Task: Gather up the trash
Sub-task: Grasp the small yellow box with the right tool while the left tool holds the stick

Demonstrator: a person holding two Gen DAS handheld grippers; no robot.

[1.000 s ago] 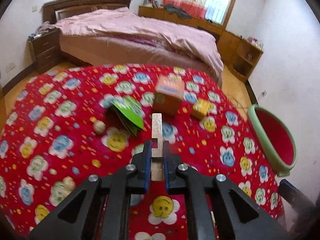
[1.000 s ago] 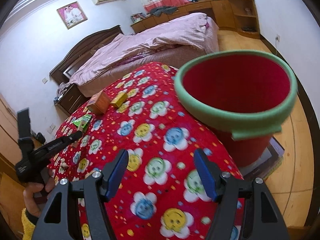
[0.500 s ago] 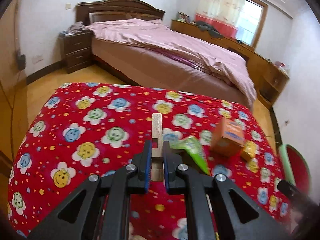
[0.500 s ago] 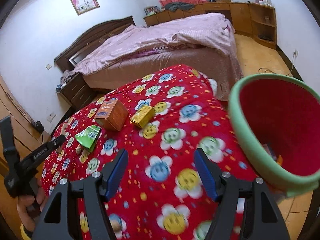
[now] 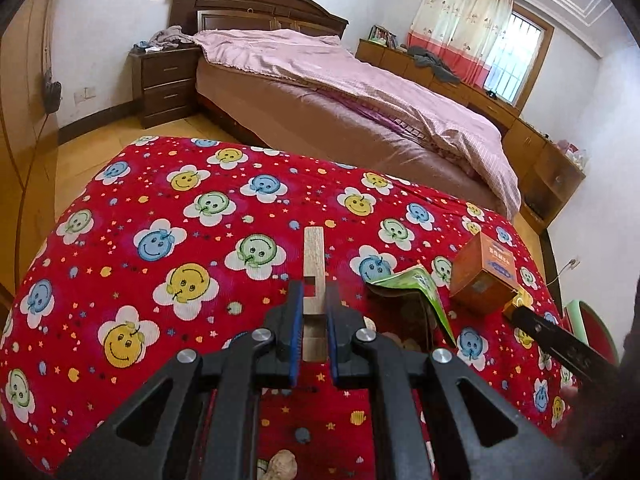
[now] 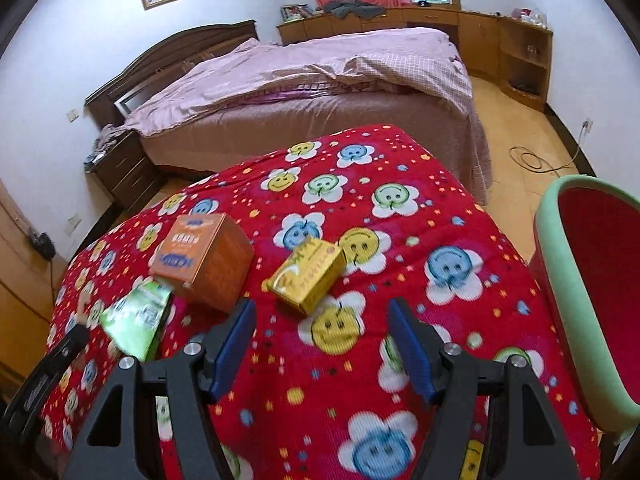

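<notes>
Right gripper (image 6: 320,344), fingers released, hovers over bare surface (image 6: 400,184); yellow box (image 6: 306,276) at 12 o'clock. Left gripper (image 5: 313,320) grasps a wooden stick (image 5: 313,256).

Red smiley-flower table cover (image 6: 400,208): soft, ribbed cloth, matt.
Flat notched pale stick (image 5: 313,256) in the left gripper (image 5: 313,332): bare wood, matt, visible grain.
Orange cube-shaped box (image 6: 204,262): printed cardboard, slight sheen.
Small yellow carton (image 6: 308,276): printed cardboard, smooth.
Green folded packet (image 6: 136,316): thin printed paper or film, glossy.
Red bucket with green rim (image 6: 560,280): smooth plastic.
Gripper fingers (image 6: 236,340): matt black plastic, blue ribbed pads, shiny metal screws.
Pink bedspread (image 6: 320,68): woven cloth, crumpled.
Dark headboard (image 5: 256,8): polished wood.
</notes>
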